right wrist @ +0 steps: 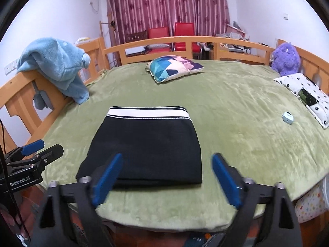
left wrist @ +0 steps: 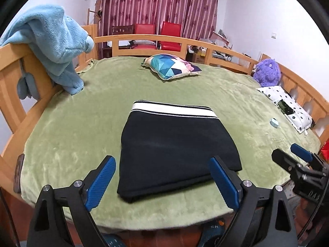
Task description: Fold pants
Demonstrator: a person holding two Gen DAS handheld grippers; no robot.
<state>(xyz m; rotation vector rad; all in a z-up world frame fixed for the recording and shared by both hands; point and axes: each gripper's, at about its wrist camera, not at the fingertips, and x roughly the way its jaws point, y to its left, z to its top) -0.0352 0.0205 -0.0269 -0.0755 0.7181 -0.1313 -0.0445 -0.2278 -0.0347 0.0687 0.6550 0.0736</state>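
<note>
**A:** Status on the pants?

**B:** I see the pants [left wrist: 178,150] folded into a compact dark rectangle, flat on the green blanket [left wrist: 67,144] of the bed. White waistband with dark stripes is on the far edge of the pants; the folded edge faces me, near the bed's front edge.

**A:** Fingers?

**B:** Left gripper [left wrist: 162,183] is spread wide, holding nothing. From its own camera the pants lie ahead of and between the two blue fingers [left wrist: 100,183]; the near corners of the pants sit just behind the fingertips in the picture. No contact that I can see. Right gripper [right wrist: 166,181] is also wide open and empty. Its fingers [right wrist: 226,183] are motion-blurred. Left finger overlaps the near left part of the pants in view, right finger sits just past the near right corner. Can't tell the height above the cloth from this.

**A:** Both grippers on the same side?

**B:** Yes, both at the near edge of the pants. In the left view the right gripper shows off the right side of the pants, apart from them. In the right view the left gripper shows off the left side, also apart.

**A:** Anything else near the pants?

**B:** Patterned cushion [left wrist: 172,65] beyond the waistband, well apart. Blue fleece [left wrist: 51,47] draped over the wooden rail, far left of the pants. Purple plush toy [left wrist: 267,72] and a small round pale-blue item [left wrist: 274,122] to the right, well apart.
</note>
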